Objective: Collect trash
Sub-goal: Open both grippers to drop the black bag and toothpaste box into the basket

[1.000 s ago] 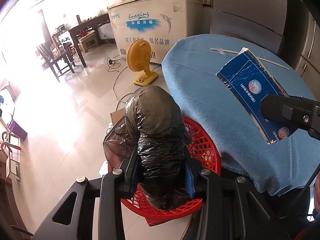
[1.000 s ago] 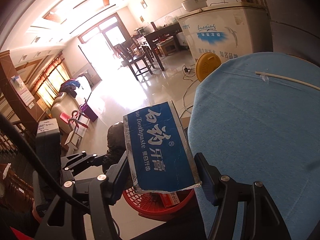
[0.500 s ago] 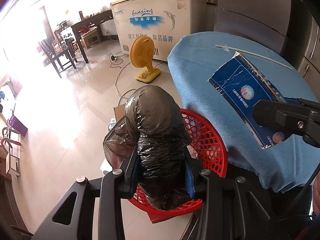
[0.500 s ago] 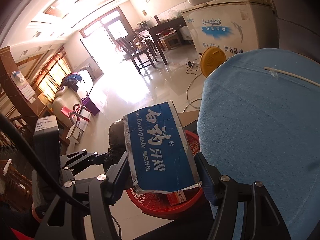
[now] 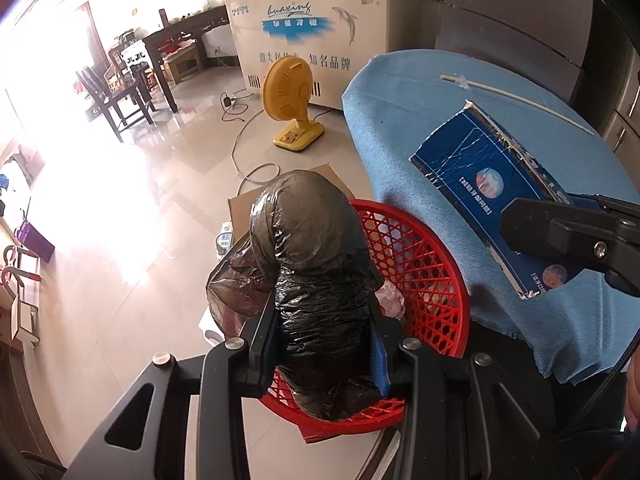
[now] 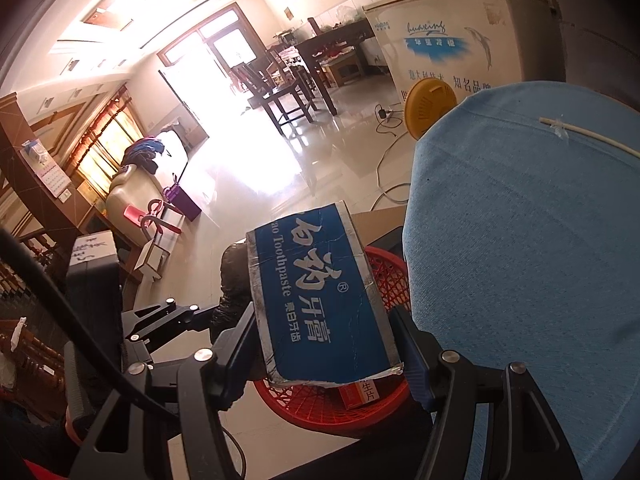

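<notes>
Readable print on a toothpaste box and a chest freezer.

The blue toothpaste box (image 6: 322,300) at the centre of the right wrist view reads "ao Toothpaste", large white Chinese characters and a registered-mark sign. The white chest freezer (image 5: 320,28), at twelve o'clock in the left wrist view, bears the script brand "huaxing", a dolphin drawing and Chinese lines. A small red carton (image 6: 360,394) under the box shows Chinese characters.

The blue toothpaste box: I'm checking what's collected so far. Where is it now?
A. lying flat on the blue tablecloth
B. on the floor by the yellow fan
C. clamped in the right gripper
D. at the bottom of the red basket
C: the right gripper pinches the blue toothpaste box above the red basket.
</notes>
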The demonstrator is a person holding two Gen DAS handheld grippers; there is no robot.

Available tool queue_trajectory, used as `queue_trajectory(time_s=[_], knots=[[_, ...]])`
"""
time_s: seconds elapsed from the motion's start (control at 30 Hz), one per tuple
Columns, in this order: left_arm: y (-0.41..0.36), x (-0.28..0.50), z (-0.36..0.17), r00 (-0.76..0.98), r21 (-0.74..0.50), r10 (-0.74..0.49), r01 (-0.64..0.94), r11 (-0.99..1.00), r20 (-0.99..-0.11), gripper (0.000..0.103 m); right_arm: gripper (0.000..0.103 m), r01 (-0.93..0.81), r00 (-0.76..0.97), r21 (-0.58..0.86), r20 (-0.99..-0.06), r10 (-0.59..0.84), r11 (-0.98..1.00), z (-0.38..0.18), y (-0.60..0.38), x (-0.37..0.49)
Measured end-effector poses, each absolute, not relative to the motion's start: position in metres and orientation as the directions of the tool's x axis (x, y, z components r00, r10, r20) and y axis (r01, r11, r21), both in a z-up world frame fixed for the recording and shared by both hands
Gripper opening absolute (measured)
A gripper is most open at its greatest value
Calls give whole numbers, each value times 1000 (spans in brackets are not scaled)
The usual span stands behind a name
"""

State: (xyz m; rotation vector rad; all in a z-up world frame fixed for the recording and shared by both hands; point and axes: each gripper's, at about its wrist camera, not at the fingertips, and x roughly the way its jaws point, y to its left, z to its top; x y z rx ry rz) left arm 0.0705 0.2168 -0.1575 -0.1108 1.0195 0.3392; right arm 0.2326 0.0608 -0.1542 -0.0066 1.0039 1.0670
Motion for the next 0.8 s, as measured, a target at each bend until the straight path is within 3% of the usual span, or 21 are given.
queue_trajectory(time_s=[0.8], knots=[[231,99,-182,388,79,231,-369,926,-892,40,67,-704,29,497,-694,719,508,-172,87,260]])
